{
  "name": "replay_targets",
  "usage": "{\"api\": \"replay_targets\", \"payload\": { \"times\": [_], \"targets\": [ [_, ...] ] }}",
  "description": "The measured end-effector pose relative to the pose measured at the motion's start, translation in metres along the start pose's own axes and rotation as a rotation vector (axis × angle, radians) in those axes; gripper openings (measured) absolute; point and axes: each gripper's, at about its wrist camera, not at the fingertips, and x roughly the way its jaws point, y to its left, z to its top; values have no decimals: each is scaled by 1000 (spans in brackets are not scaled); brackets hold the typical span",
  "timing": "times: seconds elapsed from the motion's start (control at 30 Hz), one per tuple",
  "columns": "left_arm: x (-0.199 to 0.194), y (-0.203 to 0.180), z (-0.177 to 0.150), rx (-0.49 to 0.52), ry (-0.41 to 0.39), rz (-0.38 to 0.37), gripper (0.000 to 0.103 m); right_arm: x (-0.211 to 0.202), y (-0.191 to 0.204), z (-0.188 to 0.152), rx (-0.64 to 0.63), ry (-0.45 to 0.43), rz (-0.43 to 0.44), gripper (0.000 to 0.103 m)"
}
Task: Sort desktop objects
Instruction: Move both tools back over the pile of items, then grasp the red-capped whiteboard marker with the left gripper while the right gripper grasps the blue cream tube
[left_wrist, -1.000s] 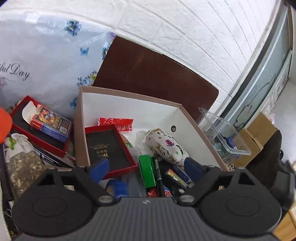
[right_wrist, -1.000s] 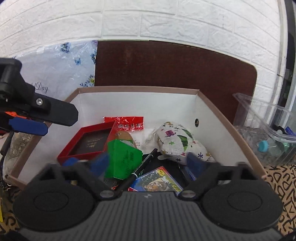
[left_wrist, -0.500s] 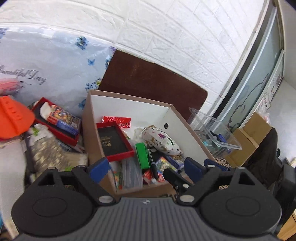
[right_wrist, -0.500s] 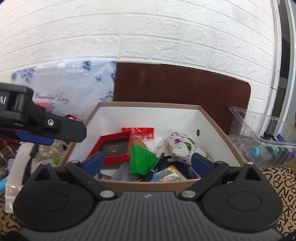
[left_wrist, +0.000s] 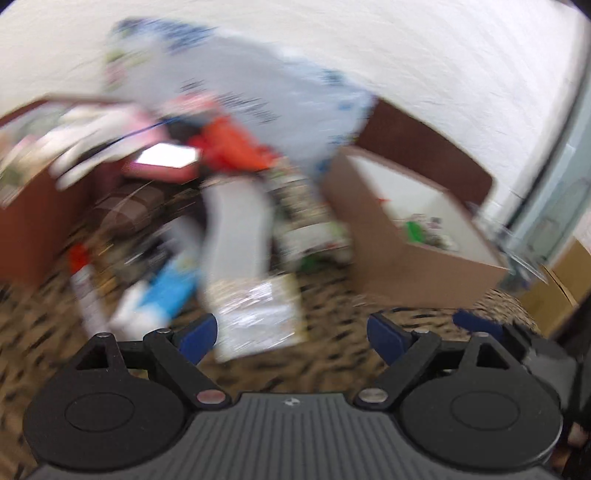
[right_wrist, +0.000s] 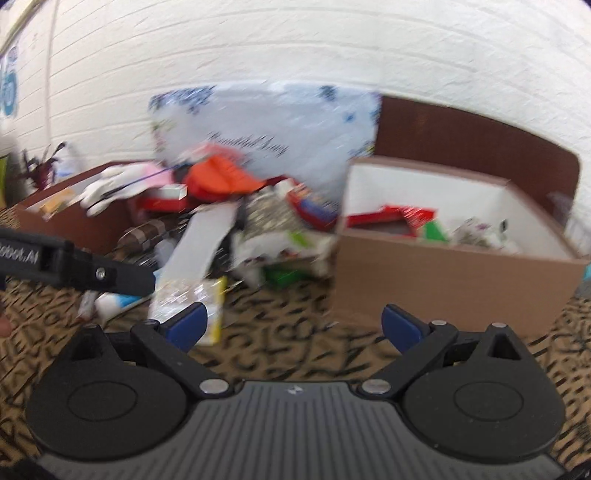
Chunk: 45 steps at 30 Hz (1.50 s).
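We held our left gripper (left_wrist: 290, 334) above the patterned tablecloth (left_wrist: 332, 369) with its blue fingertips (left_wrist: 197, 334) spread wide and nothing between them. Our right gripper (right_wrist: 293, 326) was likewise released and empty, its blue pads (right_wrist: 400, 326) far apart over the same cloth. Both views were smeared by motion blur, the left wrist view more so, and small details in the clutter could not be told.

The cardboard box (right_wrist: 443, 280) with white inner walls stood to the right and ahead of both grippers. Inside it we could make out a red tray (right_wrist: 384, 221) and something green (right_wrist: 434, 230); the rest was too blurred to name.

To the left of the box lay the unsorted pile (right_wrist: 251, 221) on the tablecloth: an orange item (right_wrist: 218, 179) near the top, a long white strip (right_wrist: 199, 243) leaning downward, and a shiny yellow-edged packet (right_wrist: 192, 295) lying nearest our right gripper, just ahead of its left finger. A second brown box (right_wrist: 66, 218) sat at the far left holding white and pink things. Behind the pile a pale floral bag (right_wrist: 273, 136) stood against the white brick wall (right_wrist: 295, 44)
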Motion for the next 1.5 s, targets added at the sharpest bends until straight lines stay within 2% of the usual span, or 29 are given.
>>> {"api": "replay_targets", "payload": {
  "times": [0.17, 0.37, 0.43, 0.5, 0.57, 0.67, 0.73, 0.83, 0.97, 1.17, 1.2, 1.23, 1.3, 1.4, 1.5],
  "targets": [
    [-14, 43, -2, -72, -14, 89, 91, 17, 48, -19, -12, 87, 117, 97],
    [-15, 73, -2, -103, -28, 178, 88, 31, 96, -20, -77, 101, 205, 95],
    [-12, 83, -3, -130, -14, 188, 85, 35, 106, -15, -103, 106, 227, 83],
    [-8, 92, -2, -160, -4, 197, 84, 43, 114, -10, -121, 108, 244, 80],
    [-4, 98, 0, -178, -6, 209, 80, 52, 122, -4, -134, 105, 250, 77],
    [5, 106, 5, -200, 2, 229, 68, 66, 131, 3, -136, 105, 259, 71],
    [12, 112, 8, -222, 18, 241, 55, 77, 137, 7, -133, 106, 260, 70],
    [19, 119, 10, -230, 21, 251, 47, 93, 144, 9, -126, 120, 261, 66],
    [23, 124, 12, -225, 7, 253, 44, 116, 154, 8, -115, 142, 268, 59],
    [30, 124, 13, -170, -17, 265, 44, 135, 156, 1, -81, 160, 264, 59],
    [31, 123, 12, -158, -18, 268, 38, 134, 155, 0, -85, 156, 263, 55],
    [30, 124, 11, -151, -20, 272, 27, 133, 155, 0, -95, 155, 247, 48],
    [28, 131, 10, -171, -19, 253, 19, 130, 151, -1, -99, 157, 216, 40],
    [22, 141, 6, -219, -23, 218, 17, 122, 136, -7, -82, 164, 178, 30],
    [18, 144, 4, -236, -26, 216, 16, 116, 120, -8, -51, 177, 149, 31]
  ]
}}
